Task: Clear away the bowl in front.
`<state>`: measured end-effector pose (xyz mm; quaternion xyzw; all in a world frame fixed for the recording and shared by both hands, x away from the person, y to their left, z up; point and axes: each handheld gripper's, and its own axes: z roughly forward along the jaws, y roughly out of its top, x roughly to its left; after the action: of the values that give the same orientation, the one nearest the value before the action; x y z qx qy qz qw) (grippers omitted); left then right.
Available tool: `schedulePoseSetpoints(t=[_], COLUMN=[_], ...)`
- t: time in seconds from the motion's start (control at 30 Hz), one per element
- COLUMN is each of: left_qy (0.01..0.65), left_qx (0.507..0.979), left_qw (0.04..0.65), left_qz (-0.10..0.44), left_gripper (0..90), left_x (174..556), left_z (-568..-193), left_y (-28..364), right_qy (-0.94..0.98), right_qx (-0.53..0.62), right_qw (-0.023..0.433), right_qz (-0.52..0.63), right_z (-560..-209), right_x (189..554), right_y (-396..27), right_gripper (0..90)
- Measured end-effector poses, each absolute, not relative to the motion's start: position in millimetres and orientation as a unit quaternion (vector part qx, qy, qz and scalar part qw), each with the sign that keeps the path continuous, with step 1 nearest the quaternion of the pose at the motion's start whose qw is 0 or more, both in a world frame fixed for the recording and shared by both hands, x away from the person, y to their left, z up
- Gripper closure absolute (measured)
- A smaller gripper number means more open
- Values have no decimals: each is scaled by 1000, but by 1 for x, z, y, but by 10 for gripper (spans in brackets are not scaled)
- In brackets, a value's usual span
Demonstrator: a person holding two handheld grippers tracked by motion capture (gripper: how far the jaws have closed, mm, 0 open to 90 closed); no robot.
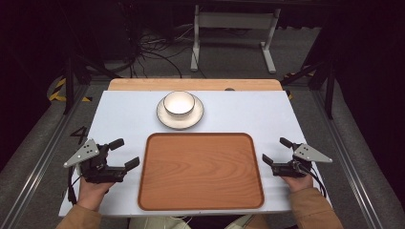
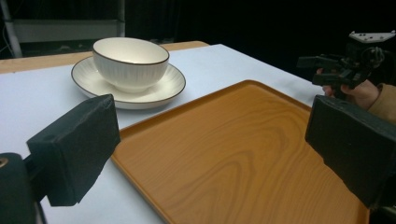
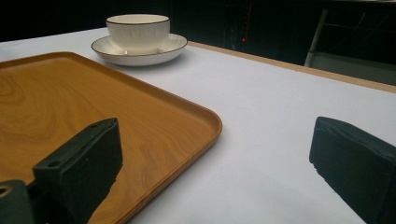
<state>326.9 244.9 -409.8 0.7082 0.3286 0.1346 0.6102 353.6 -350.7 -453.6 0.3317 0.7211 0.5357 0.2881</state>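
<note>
Both tongs are released, gripping nothing: the left tongs [image 1: 125, 153] at lower left, the right tongs [image 1: 277, 150] at lower right. The wooden tray [image 1: 200, 171] lies between them on the surface [image 1: 248, 114], with the bowl [image 1: 179, 103] on its saucer [image 1: 165, 118] above centre.

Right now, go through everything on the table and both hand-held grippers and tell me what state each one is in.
Bowl: upright, looks empty, sitting on the plate.
Plate: flat on the table beyond the tray.
Tray: flat, nothing on it.
Left hand-held gripper: open, holding nothing, left of the tray.
Right hand-held gripper: open, holding nothing, right of the tray.
</note>
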Motion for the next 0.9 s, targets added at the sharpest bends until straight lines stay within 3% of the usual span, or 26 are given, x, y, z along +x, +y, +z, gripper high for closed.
schedulePoseSetpoints(t=[0.4, 0.57, 0.9], left_qy=[333, 335, 313], left_qx=[717, 715, 730], left_qw=[596, 590, 589], left_qz=[137, 170, 150], left_gripper=[16, 10, 24], left_x=[327, 326, 342], left_z=[-404, -403, -392], left_y=[242, 241, 230], right_qy=[724, 724, 723], right_qx=[330, 330, 333], right_qw=[290, 290, 290], right_qz=[533, 532, 531], right_z=[-454, -454, -454], right_x=[353, 354, 353], right_y=[-350, -349, -350], right_gripper=[36, 38, 38])
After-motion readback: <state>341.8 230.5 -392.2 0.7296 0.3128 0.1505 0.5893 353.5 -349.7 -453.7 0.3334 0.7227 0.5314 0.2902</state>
